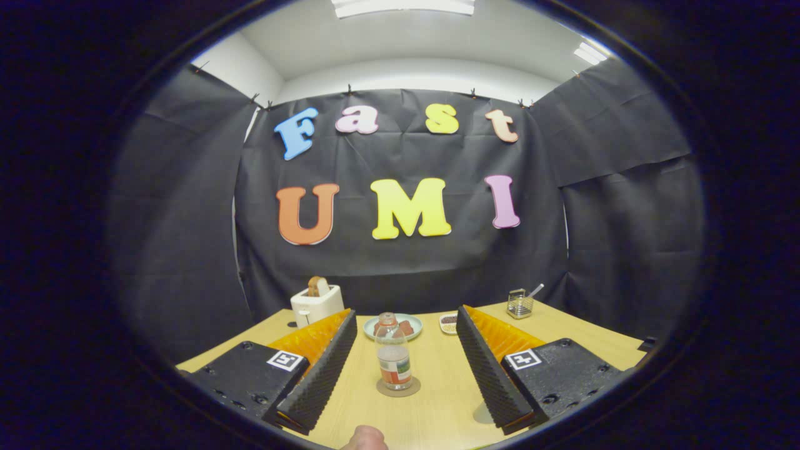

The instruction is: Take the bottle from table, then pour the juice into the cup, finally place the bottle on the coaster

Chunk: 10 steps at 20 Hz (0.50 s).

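A small clear bottle (394,353) with a red and white label stands upright on a round brown coaster (398,387) on the wooden table (437,400). My gripper (403,325) is open, its two black ribbed fingers (325,369) spread wide to either side of the bottle. Neither finger touches the bottle, which stands between them, toward their tips. The bottle holds only a little pale liquid as far as I can tell.
Beyond the bottle lies a light plate (409,322) with brown food on it, and a small dish (448,323) beside it. A white toaster (317,304) with bread stands far left, a wire holder (520,303) far right. A fingertip (364,439) shows at the near edge.
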### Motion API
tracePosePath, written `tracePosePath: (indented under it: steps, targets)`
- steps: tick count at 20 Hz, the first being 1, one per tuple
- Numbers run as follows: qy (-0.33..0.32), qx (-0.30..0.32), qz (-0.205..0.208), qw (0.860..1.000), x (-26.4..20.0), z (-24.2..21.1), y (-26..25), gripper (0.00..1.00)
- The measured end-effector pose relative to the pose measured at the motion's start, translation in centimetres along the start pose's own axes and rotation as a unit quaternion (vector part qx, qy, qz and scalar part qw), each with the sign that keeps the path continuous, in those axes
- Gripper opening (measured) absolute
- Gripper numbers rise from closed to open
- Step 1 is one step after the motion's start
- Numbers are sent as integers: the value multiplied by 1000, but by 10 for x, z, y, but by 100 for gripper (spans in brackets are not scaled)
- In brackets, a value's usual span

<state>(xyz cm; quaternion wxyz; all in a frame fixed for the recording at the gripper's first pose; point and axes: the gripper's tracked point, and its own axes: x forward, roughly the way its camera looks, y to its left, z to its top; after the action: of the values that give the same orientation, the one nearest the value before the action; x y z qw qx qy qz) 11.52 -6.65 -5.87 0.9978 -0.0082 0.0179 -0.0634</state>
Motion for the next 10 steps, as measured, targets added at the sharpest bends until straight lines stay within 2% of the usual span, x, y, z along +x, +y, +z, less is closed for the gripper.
tracePosePath:
  steps: [4,10]
  targets:
    - [-28,-17,3,999,-60,47,6,100]
    - [-28,-18,18,999,-129,53,22,100]
